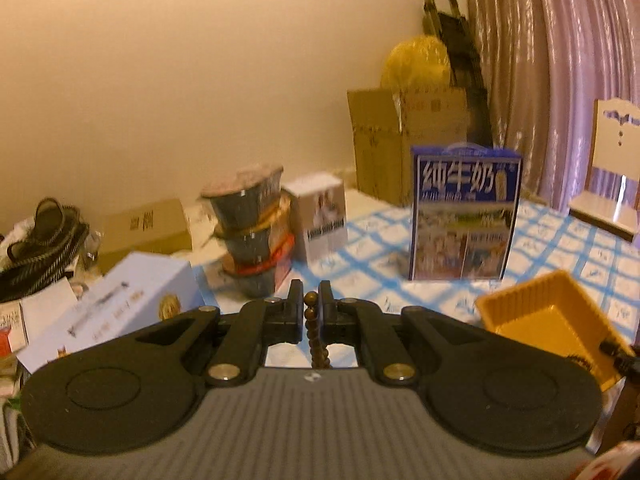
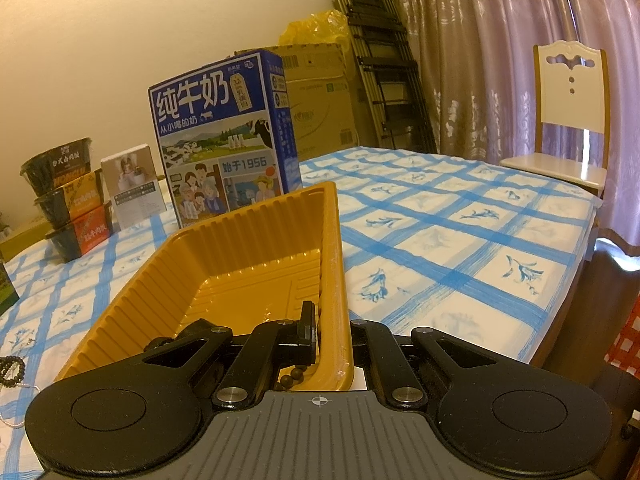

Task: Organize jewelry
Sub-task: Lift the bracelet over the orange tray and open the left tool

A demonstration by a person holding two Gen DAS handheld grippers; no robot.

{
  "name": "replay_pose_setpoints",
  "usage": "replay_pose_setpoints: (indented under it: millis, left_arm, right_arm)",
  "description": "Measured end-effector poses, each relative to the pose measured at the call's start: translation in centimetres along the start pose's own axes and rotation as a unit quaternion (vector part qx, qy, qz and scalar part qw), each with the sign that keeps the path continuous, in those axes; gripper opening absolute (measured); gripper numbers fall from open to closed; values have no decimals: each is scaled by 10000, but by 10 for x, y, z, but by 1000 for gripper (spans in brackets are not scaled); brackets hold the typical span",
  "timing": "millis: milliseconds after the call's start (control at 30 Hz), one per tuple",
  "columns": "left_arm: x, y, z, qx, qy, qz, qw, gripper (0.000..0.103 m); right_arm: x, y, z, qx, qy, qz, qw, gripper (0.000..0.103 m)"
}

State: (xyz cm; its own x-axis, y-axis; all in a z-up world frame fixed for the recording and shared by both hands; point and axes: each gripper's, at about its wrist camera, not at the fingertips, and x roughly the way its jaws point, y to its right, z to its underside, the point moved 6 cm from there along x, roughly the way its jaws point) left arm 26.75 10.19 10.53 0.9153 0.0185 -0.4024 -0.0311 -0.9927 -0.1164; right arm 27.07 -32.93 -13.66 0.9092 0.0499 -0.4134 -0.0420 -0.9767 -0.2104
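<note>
Left tool (image 1: 311, 304): jaws together, clamped on a strand of brown beads (image 1: 311, 330). The strand runs between the pads and hangs down behind them, clear of the worktop (image 1: 372, 256); this view is motion-blurred and the lower end of the strand is hidden by the tool body.

Right tool (image 2: 330, 330): jaws together, clamped on the right wall of the yellow ribbed tray (image 2: 256, 264) at its near corner, one finger (image 2: 307, 326) inside the tray and the other outside the wall. A few dark round beads (image 2: 294, 374) lie in the tray's near corner, just beside the inner finger. Whether the tray's base rests flat on the worktop cannot be told.

The worktop carries a blue-and-white checked cloth (image 2: 440, 240). To the near left of the tray, a dark beaded bracelet (image 2: 12, 370) and a thin pale chain (image 2: 16, 412) lie on the cloth, well apart from both tools.

Beyond the tray stands a blue milk carton (image 2: 224, 140), upright. Left of it a small white box (image 2: 132, 184), then a stack of three black food tubs (image 2: 68, 204). In the far corner: cardboard boxes (image 2: 316, 100), a yellow bag (image 2: 312, 28), and a folded black stepladder (image 2: 384, 64) against the curtain (image 2: 500, 48). A white chair (image 2: 568, 120) stands at the worktop's far right end.
</note>
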Motion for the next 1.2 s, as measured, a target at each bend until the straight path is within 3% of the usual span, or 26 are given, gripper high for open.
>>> replay_pose_setpoints:
  millis: [267, 600, 800, 1033, 1200]
  left_arm:
    - [-15, 17, -19, -16, 144, 279, 9995, 6]
    - [-3, 76, -23, -112, 60, 1218, 9925, 6]
    - [11, 131, -27, -115, 70, 1907, 9816, 6]
    - [21, 197, -39, -226, 192, 2721, 9618, 6]
    - [38, 241, -30, -399, -50, 3148, 9483, 6]
  right_arm:
    - [2, -1, -1, -2, -3, 4, 10000, 5]
    - [-1, -2, -1, -62, 56, -45, 10000, 5]
    - [-1, -9, -7, -129, 95, -62, 9999, 6]
    - [-1, -12, -10, -124, 105, -81, 9998, 6]
    - [-1, -13, -11, -119, 103, -95, 9998, 6]
